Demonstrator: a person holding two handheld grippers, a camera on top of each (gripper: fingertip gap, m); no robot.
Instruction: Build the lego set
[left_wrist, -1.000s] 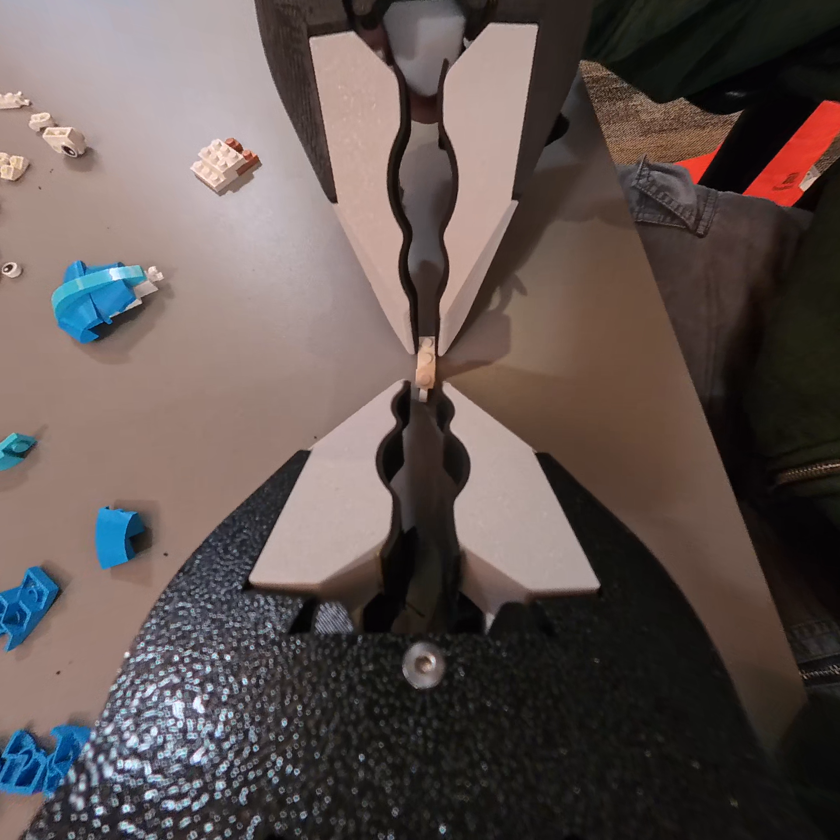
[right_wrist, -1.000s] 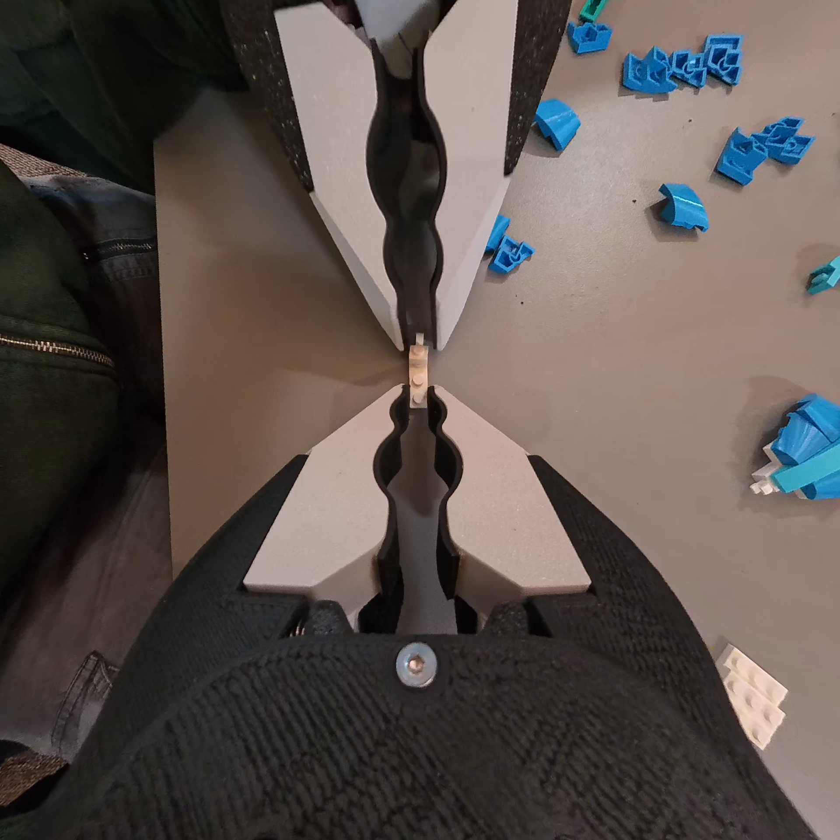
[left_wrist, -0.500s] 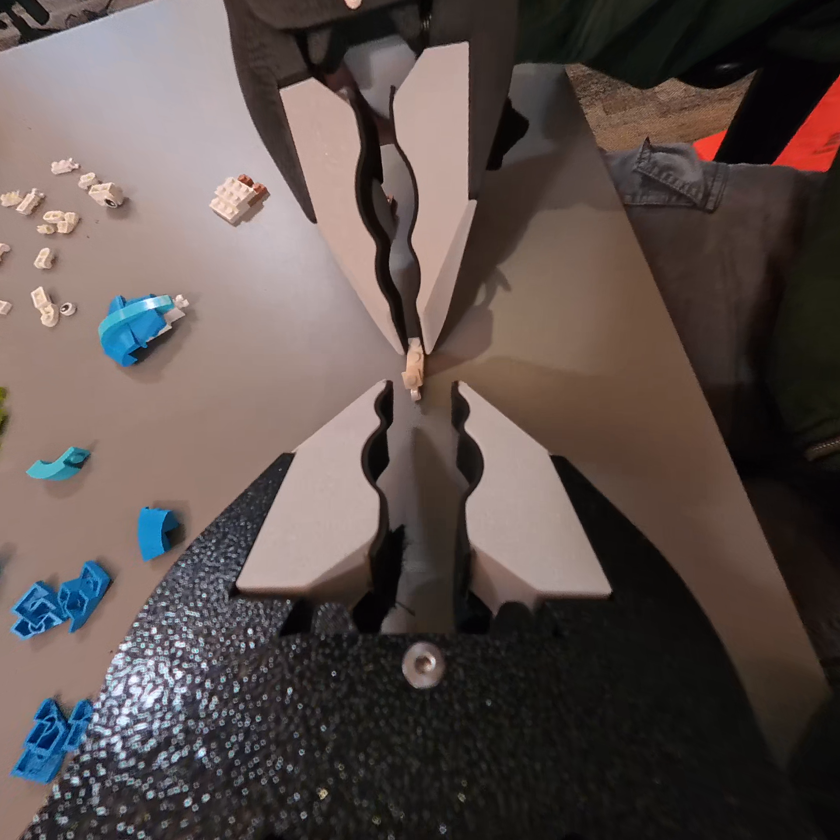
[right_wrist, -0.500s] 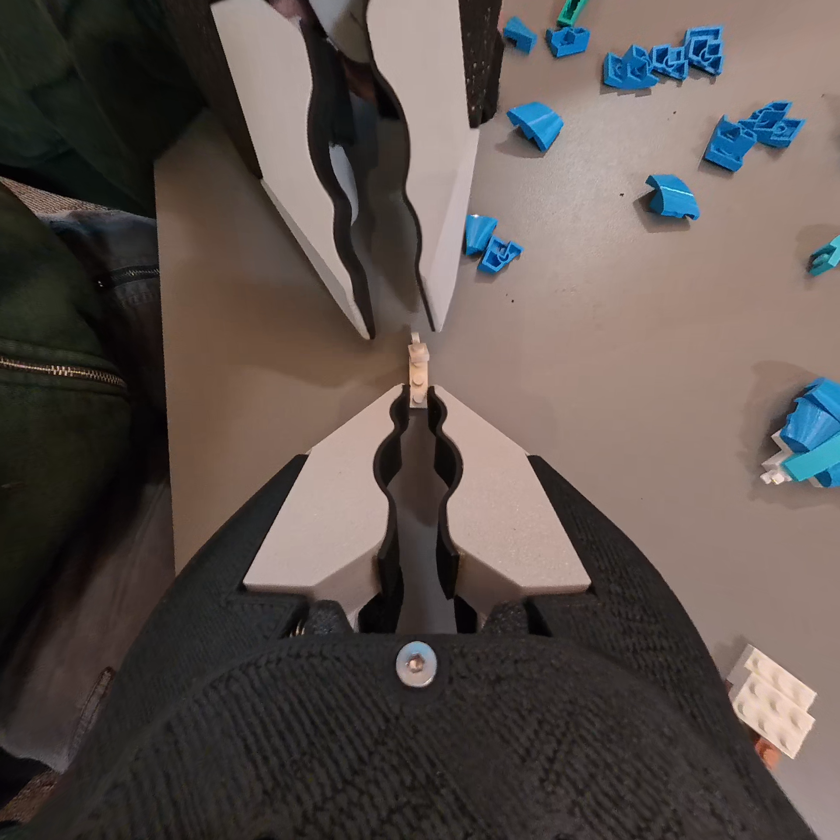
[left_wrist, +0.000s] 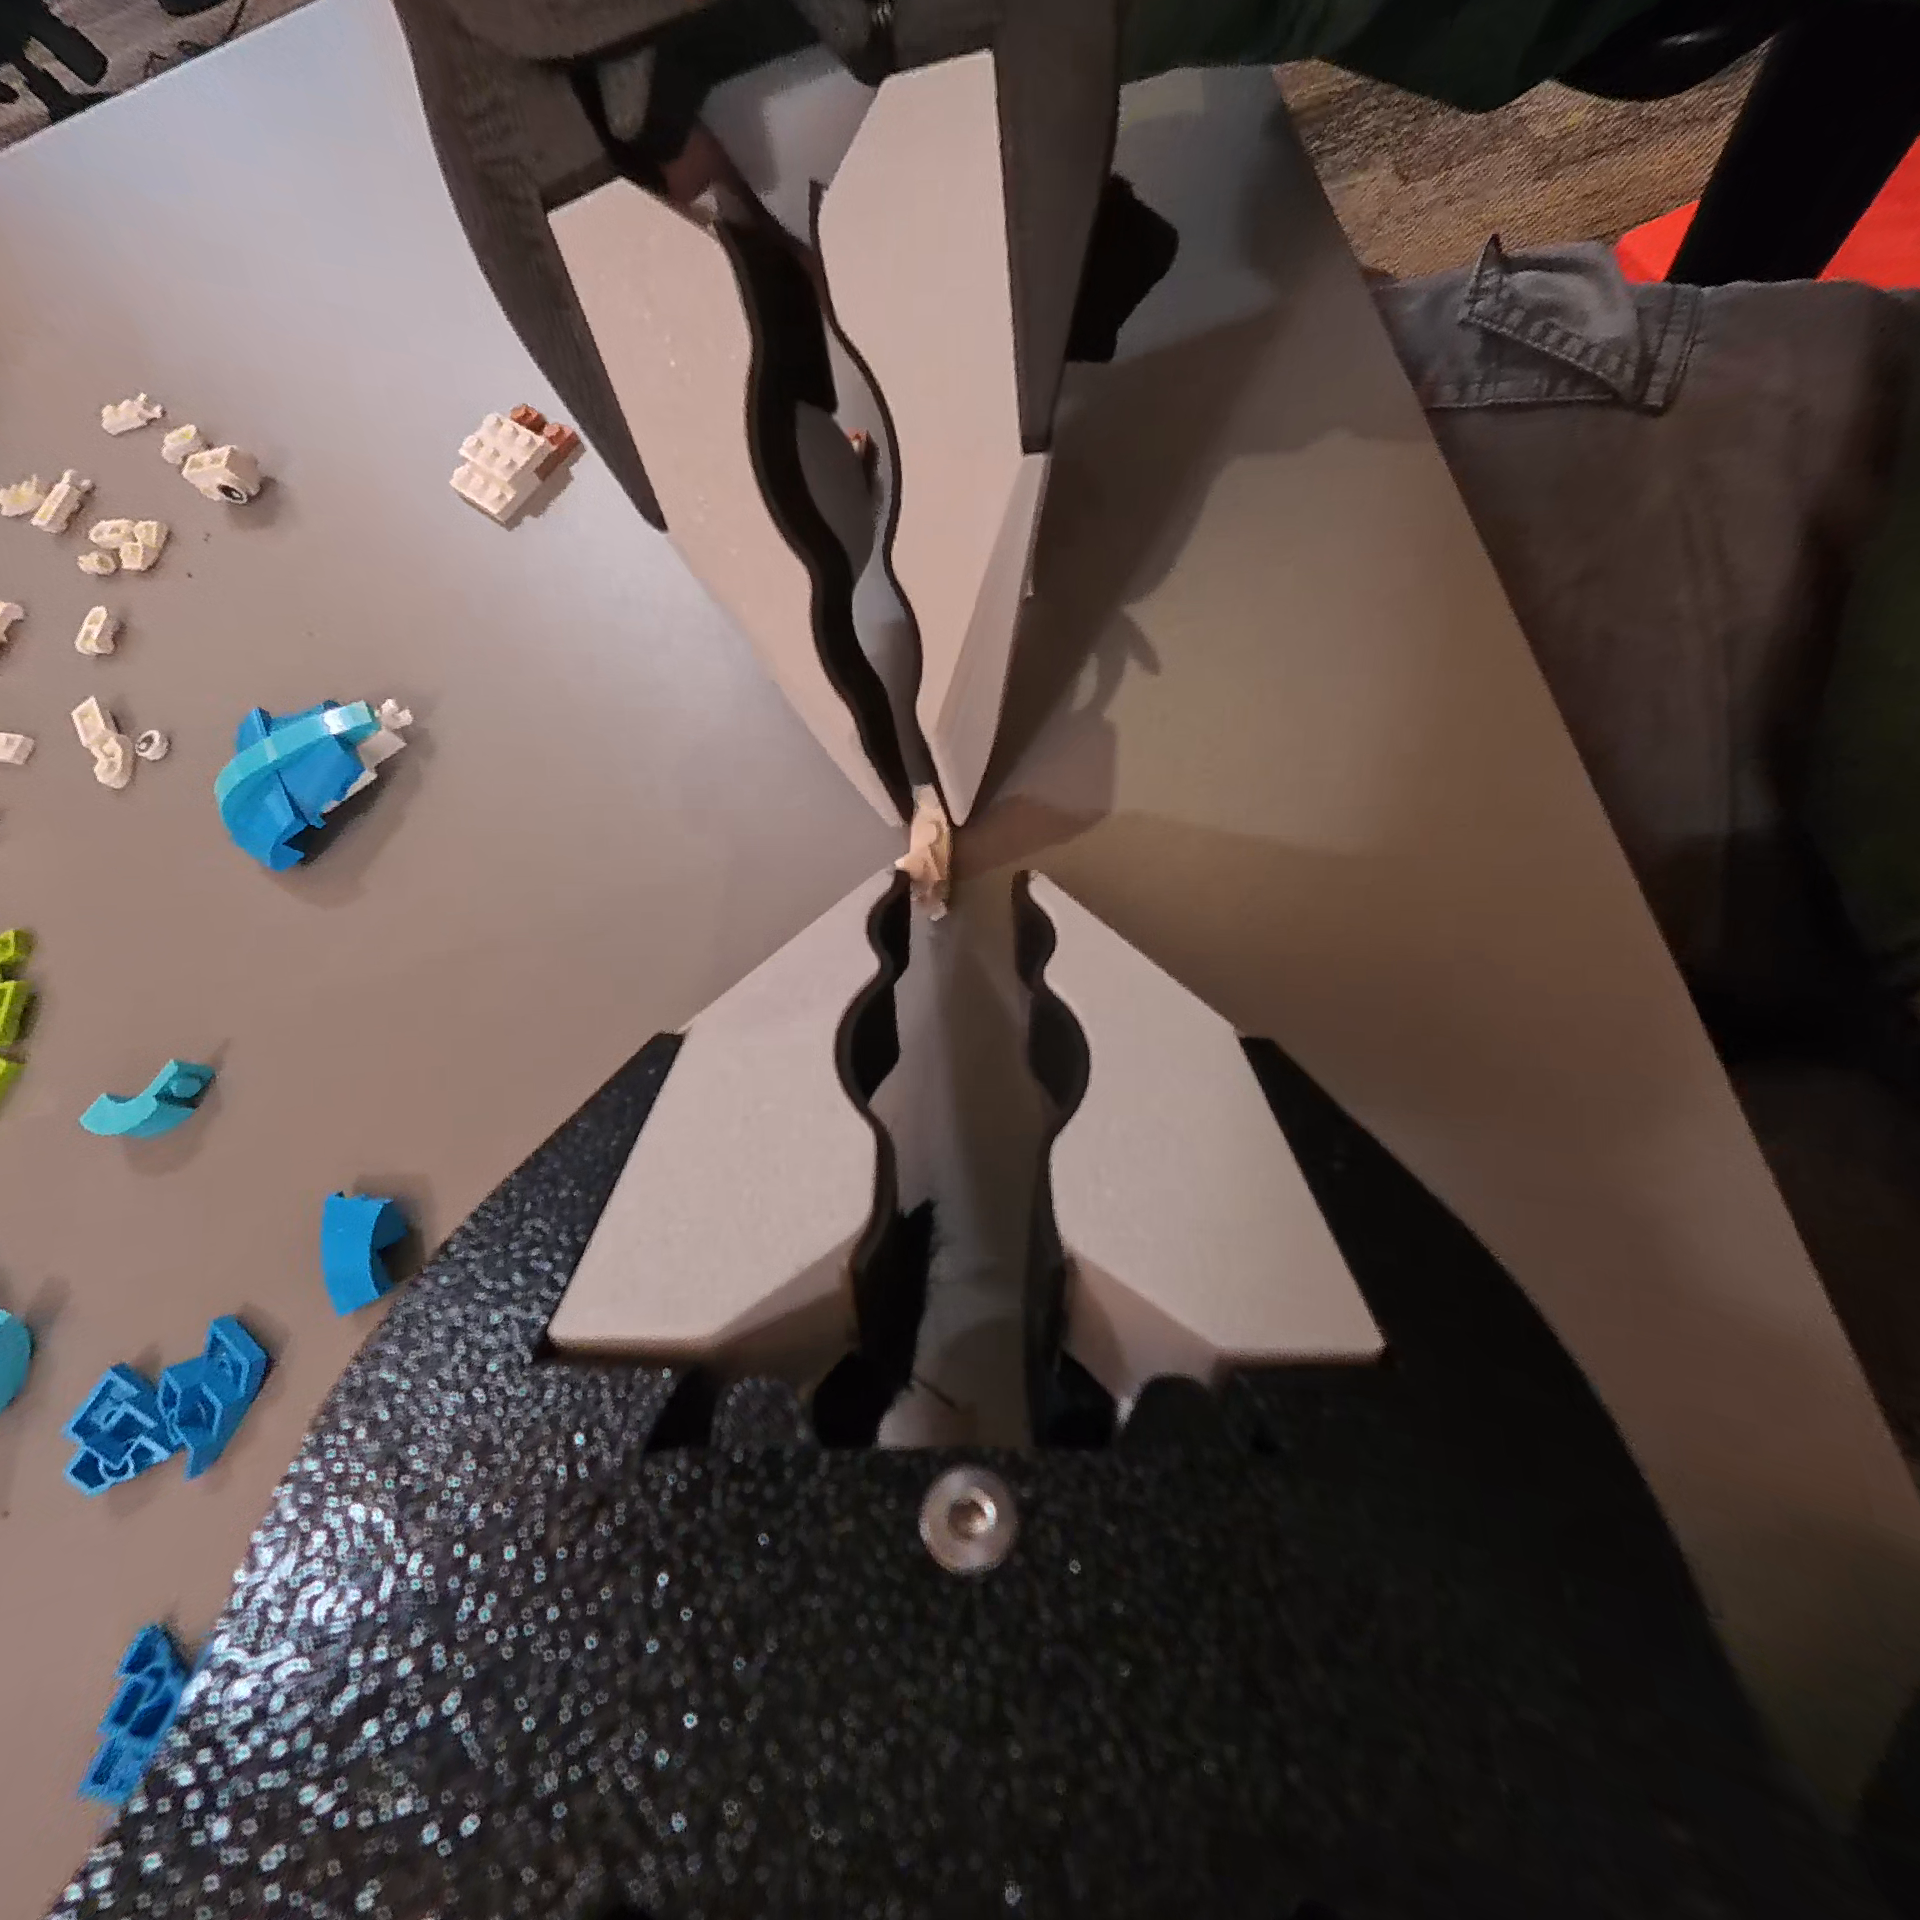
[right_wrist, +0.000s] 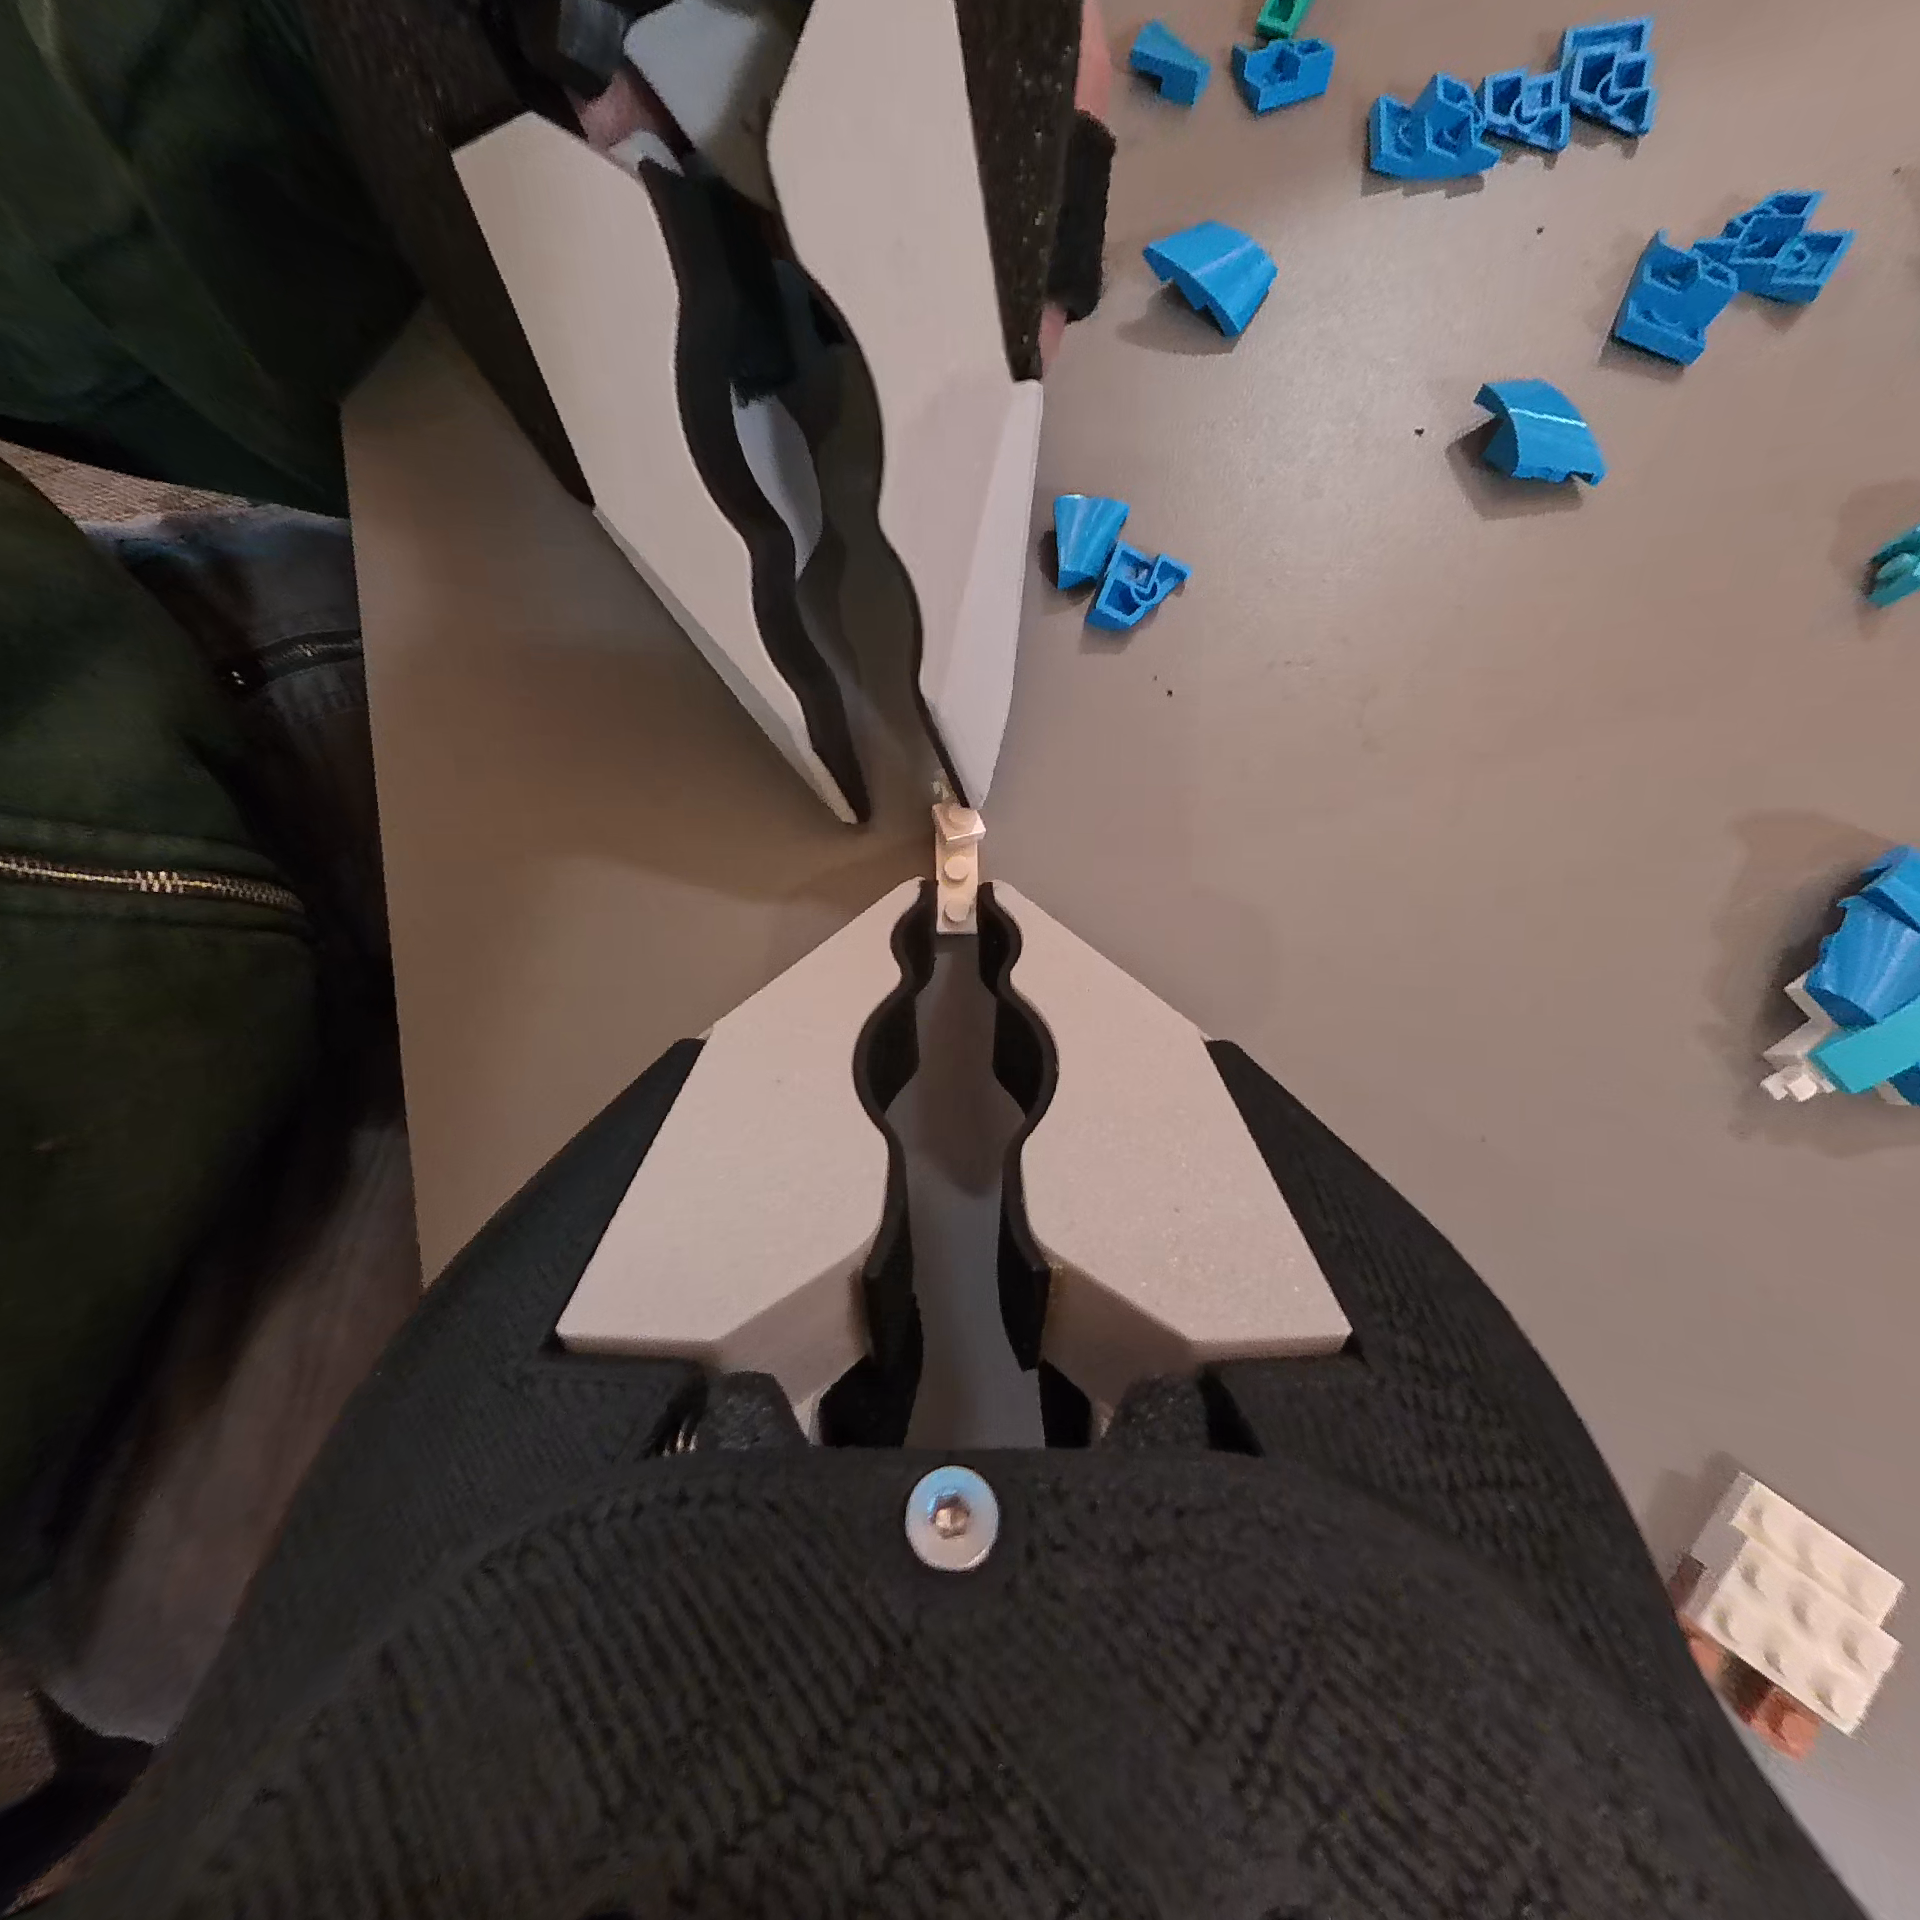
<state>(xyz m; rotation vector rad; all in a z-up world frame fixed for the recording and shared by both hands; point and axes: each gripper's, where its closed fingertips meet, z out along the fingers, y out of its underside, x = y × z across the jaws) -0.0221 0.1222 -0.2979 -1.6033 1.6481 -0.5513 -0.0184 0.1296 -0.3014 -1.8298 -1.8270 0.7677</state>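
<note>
Right wrist view: right gripper (right_wrist: 956, 894) clamps a small cream studded plate (right_wrist: 956, 878) at 12 o'clock; left gripper (left_wrist: 954, 883) stands open, one fingertip touching the plate's far end.

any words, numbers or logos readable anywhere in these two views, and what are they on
None can be read.
Dark marks on the grey floor strip, top left corner of the left wrist view: perhaps lettering, but cut off by the frame and unreadable.
Red object, top right of that view: no marking shows.
Blue bricks, white brick block and the grey table: plain, no print visible.
</note>
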